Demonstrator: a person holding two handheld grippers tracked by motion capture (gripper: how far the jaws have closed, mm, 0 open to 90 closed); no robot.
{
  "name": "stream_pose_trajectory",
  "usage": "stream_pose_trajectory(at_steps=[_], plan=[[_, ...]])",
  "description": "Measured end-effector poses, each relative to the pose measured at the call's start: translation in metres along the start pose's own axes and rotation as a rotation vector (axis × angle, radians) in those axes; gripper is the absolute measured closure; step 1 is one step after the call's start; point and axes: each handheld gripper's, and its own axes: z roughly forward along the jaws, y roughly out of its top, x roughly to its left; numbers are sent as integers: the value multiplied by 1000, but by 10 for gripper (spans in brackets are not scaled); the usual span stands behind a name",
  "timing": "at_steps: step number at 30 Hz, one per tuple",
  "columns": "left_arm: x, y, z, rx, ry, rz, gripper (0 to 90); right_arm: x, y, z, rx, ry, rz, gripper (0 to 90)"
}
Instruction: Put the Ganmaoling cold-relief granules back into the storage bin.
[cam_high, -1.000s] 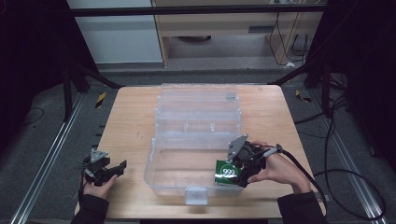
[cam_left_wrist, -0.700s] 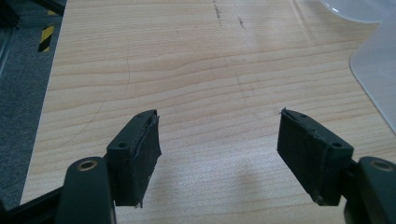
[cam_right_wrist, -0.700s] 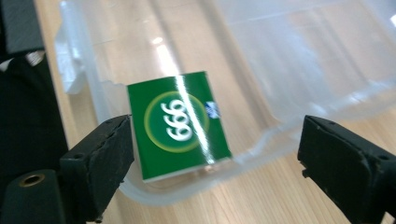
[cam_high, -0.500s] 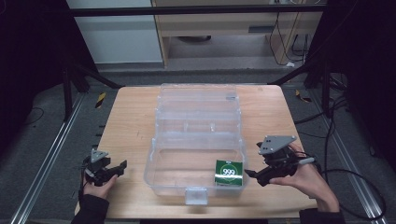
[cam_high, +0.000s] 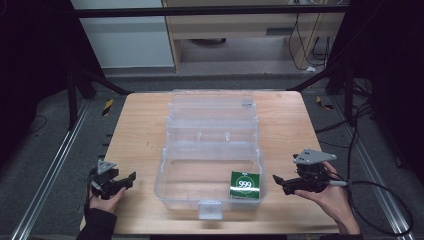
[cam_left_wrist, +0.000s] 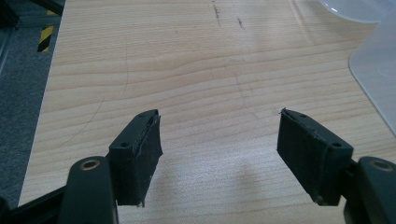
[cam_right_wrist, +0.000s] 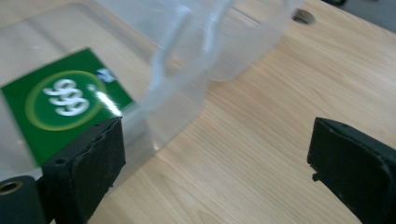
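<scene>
**Green box dropped off, right tongs backing out**

The right tongs (cam_high: 276, 179) sit just off the clear plastic organizer case (cam_high: 210, 165), at about four o'clock on the table (cam_high: 140, 130), pointing back toward the case wall. Their jaws have just been opening and now stand wide apart with nothing between them; in the right gripper view only bare wood lies between the pads (cam_right_wrist: 88, 163), with the case's corner just past the left one.

The left tongs (cam_high: 131, 177) rest near the table's eight o'clock corner, well apart from the case, jaws spread and empty over plain wood grain in the left gripper view.

The green box marked "999" (cam_high: 245, 184) lies flat on the floor of the case's front compartment, toward its five o'clock corner, close against the wall nearest the right tongs. Nothing touches it.

From where I stand, this looks like the tail of a placing step: the box is in, the grip is let go, and the right hand is clear of the rim. The tiers and lid (cam_high: 212, 100) of the case are folded open toward twelve o'clock, so the next move is probably to close the case. That would call for both tongs: one to steady the slippery clear wall, the other to catch the far lid edge and swing it forward without jolting the box.
</scene>
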Motion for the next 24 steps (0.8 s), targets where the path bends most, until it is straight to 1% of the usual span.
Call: stream_pose_trajectory(at_steps=[1,3,4,5,6,10,14,15,16,18,21,22,24], plan=[[0,0,0,-1,-1,0,299,-3,-4,2,-9,-19,24,47],[0,0,0,-1,-2,2,300,-7,-10,5,-26,-31,75,49],[0,0,0,-1,-3,2,301,-10,-14,7,-35,-45,101,48],[0,0,0,-2,-4,2,301,-11,-17,9,-36,-54,108,47],[0,0,0,-2,-3,3,301,-13,-21,10,-45,-72,126,48],[0,0,0,-1,-2,3,302,-21,-33,15,-79,-118,193,44],[0,0,1,-2,0,7,303,-27,-43,17,-91,-166,241,35],[0,0,2,-1,1,9,302,-30,-47,19,-100,-195,245,34],[0,0,2,-1,1,9,303,-32,-49,20,-99,-207,255,33],[0,0,2,-1,1,8,302,-35,-55,22,-101,-228,272,31],[0,-1,2,0,3,7,302,-38,-62,25,-97,-252,285,31],[0,-1,2,0,4,7,302,-39,-65,27,-97,-270,279,34],[0,-1,2,3,4,9,302,-41,-69,28,-86,-280,285,33]])
